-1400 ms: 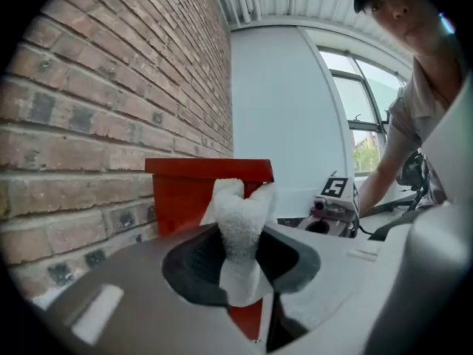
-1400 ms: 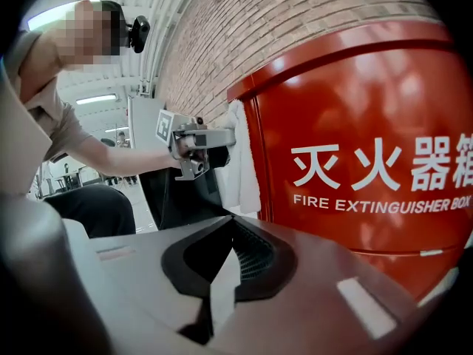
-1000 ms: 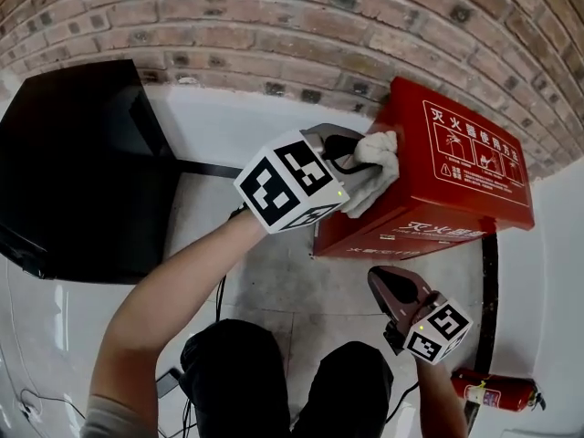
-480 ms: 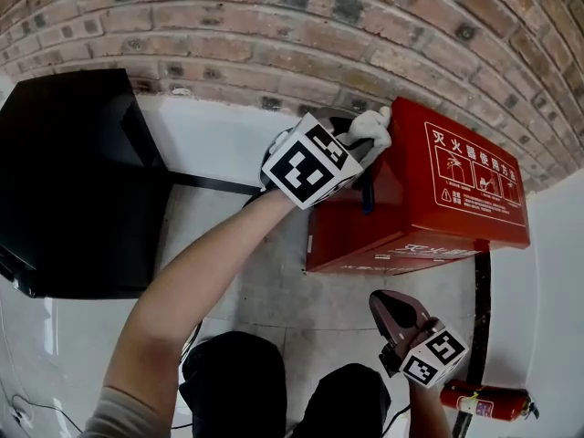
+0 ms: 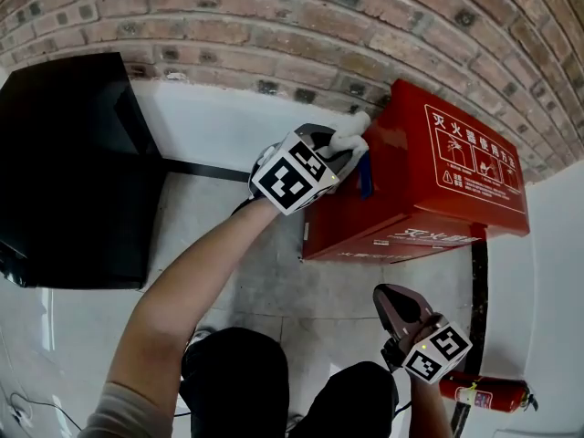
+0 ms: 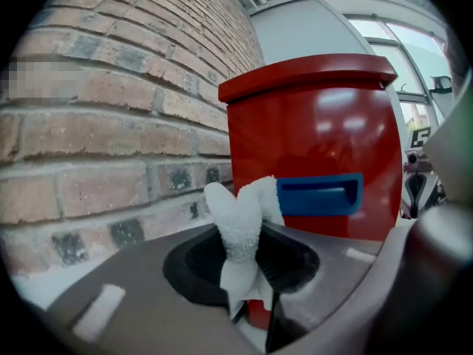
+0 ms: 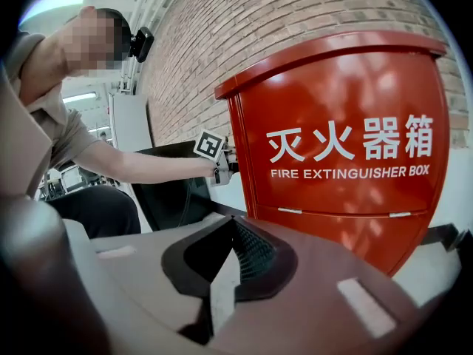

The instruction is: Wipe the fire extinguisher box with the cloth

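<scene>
The red fire extinguisher box [image 5: 438,181] stands against the brick wall, with its lettered front [image 7: 347,146] in the right gripper view. My left gripper [image 5: 351,153] is shut on a white cloth [image 5: 349,139] beside the box's left side, near the wall. In the left gripper view the cloth [image 6: 244,228] sticks up from the jaws, just in front of the blue handle recess [image 6: 318,193] on that side [image 6: 310,124]. My right gripper [image 5: 391,297] hangs low in front of the box, shut and holding nothing [image 7: 222,272].
A black cabinet [image 5: 64,172] stands to the left against the brick wall [image 5: 274,16]. A red fire extinguisher [image 5: 484,392] lies on the pale floor at lower right. A black strip [image 5: 476,281] runs along the floor by the box. My knees [image 5: 274,391] are below.
The left gripper carried the cloth from the box's top front corner round to its left side by the wall. The right gripper dropped slightly.
</scene>
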The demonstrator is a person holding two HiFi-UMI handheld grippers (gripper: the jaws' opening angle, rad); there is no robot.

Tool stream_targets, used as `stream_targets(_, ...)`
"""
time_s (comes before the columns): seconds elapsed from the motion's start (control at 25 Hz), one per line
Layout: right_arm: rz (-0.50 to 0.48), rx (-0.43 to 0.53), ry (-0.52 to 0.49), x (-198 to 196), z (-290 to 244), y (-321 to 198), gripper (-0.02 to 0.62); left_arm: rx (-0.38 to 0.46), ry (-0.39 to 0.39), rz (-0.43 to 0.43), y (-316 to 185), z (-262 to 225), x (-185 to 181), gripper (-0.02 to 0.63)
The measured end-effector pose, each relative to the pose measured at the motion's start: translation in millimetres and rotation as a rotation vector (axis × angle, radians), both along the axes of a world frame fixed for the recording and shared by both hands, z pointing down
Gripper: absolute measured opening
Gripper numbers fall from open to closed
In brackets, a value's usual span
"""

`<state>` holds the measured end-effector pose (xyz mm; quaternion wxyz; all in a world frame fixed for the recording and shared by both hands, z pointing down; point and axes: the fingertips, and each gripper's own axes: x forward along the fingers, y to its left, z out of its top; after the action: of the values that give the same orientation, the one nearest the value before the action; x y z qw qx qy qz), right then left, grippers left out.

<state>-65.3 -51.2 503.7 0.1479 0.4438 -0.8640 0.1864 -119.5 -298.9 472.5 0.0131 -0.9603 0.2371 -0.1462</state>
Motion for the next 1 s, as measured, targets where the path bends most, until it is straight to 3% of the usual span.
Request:
stream_targets(0.28,-0.016,0.001,0.009,6.4,1.5,8.5,0.023,-0.067,0.008,0.065,50.3,42.2,-4.9,0.102)
stream_targets(0.8,-0.087,-0.013,0.032,-12.0,39.0,-3.8,0.021,-0.137,-0.026,0.15,147.2,67.4,-4.6,0.101)
stream_targets(1.0,-0.094,-0.02,0.147,-25.3,62.9,-17.1,0.02,-0.089,-0.155,0.194,184.6,90.9,10.2,0.101)
